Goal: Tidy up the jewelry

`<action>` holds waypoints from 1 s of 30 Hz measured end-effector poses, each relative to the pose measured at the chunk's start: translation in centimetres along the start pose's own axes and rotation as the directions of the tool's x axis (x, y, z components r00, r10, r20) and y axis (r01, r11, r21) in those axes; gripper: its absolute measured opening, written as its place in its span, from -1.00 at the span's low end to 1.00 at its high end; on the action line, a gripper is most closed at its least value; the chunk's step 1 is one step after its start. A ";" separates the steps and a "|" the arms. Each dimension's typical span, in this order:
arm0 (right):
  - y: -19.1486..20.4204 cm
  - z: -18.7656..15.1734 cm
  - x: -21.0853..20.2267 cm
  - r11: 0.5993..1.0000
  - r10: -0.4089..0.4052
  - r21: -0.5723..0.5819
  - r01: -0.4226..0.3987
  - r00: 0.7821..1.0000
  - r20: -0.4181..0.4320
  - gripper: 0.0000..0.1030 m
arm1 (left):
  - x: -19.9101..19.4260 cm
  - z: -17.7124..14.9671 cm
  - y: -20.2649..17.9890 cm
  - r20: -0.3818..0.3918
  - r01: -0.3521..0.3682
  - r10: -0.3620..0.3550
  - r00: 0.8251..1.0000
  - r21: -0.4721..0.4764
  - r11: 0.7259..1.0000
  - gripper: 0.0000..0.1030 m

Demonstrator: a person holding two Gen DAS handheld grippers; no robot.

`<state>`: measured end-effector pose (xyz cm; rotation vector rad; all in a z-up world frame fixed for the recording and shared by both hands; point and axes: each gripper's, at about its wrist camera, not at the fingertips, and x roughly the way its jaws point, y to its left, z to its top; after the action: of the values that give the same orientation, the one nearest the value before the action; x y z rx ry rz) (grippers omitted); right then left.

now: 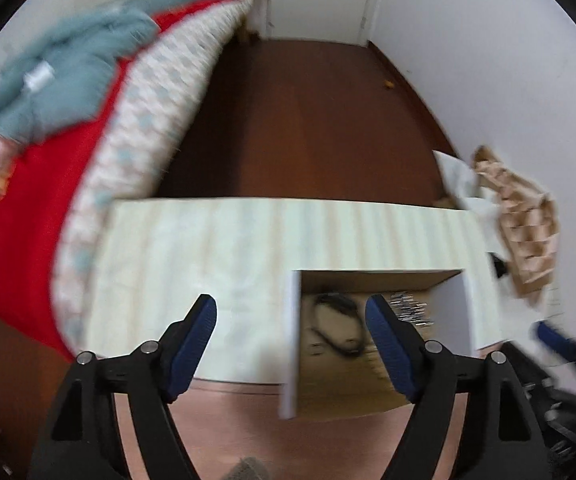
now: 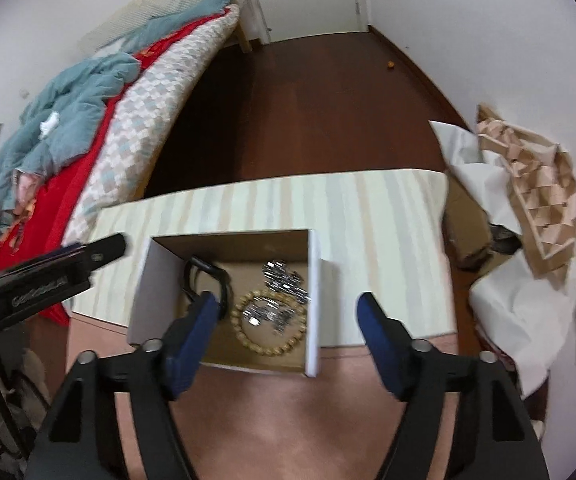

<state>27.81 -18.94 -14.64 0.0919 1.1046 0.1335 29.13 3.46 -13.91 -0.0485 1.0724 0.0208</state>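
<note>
Right wrist view shows a box (image 2: 328, 300) near the bench's (image 2: 368, 208) front edge, on a striped mat, holding a black cord (image 2: 203, 270) by its left wall, a bead bracelet (image 2: 271, 346) at front centre and a silver chain (image 2: 283, 280) piled partly over it. I judge all three light and limp: the beads should grip best across the ring, the chain may slip and tangle, and the box walls crowd any reach. Both the right gripper (image 2: 285, 322) and the left gripper (image 1: 292, 320) gape wide with nothing held; crumpled paper (image 2: 508, 300) lies off the right edge.
</note>
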 end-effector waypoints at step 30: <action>3.4 -9.8 -21.2 0.984 -0.163 -0.033 0.174 0.961 0.223 1.00 | -20.6 -11.2 1.1 0.198 -0.096 0.106 0.975 -0.059 0.994 0.92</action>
<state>9.42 -18.76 0.18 -0.0345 0.8829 -0.0014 9.46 4.18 -1.19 -0.0356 0.8713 0.1411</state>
